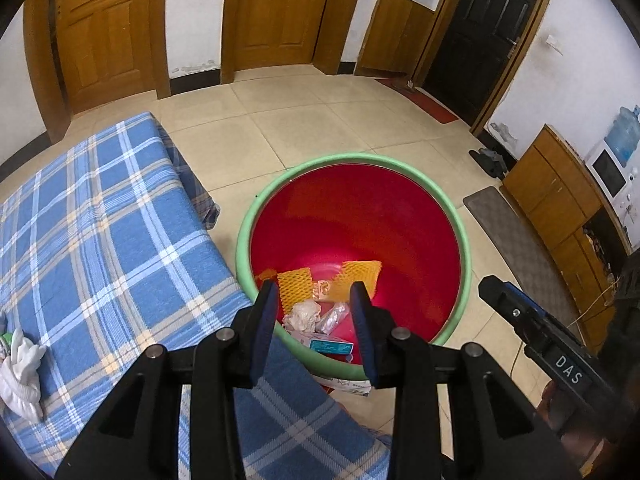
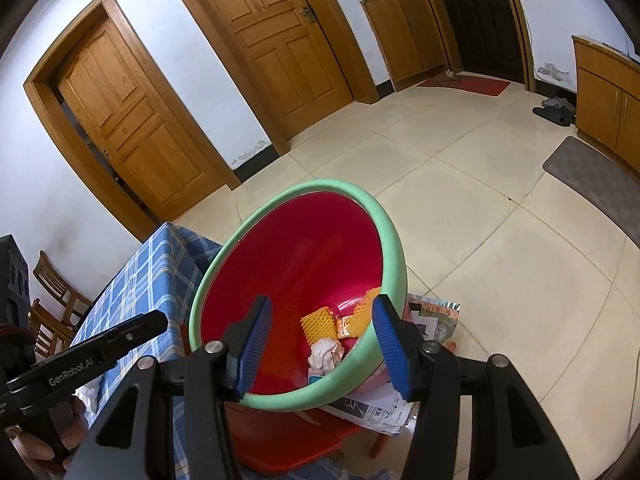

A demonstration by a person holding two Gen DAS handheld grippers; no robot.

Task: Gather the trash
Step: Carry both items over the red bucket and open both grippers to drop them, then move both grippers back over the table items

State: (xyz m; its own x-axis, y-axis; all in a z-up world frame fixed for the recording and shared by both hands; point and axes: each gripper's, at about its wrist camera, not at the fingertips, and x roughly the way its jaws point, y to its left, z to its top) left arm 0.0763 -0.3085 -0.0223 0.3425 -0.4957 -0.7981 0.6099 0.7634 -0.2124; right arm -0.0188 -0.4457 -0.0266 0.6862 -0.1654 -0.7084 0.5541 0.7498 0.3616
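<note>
Red plastic bin with a green rim [image 1: 460, 224] sits mid-frame — both our left gripper [image 1: 316, 304] and right gripper [image 2: 322, 338] show wide, empty jaws; next we'd reach the white crumpled tissue [image 1: 20, 376] at lower left.

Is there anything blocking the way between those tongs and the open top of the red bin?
Nothing visible does. Both the left tongs and the right tongs hang open above the red bin, whose mouth has no lid; only trash lies at its bottom.
</note>
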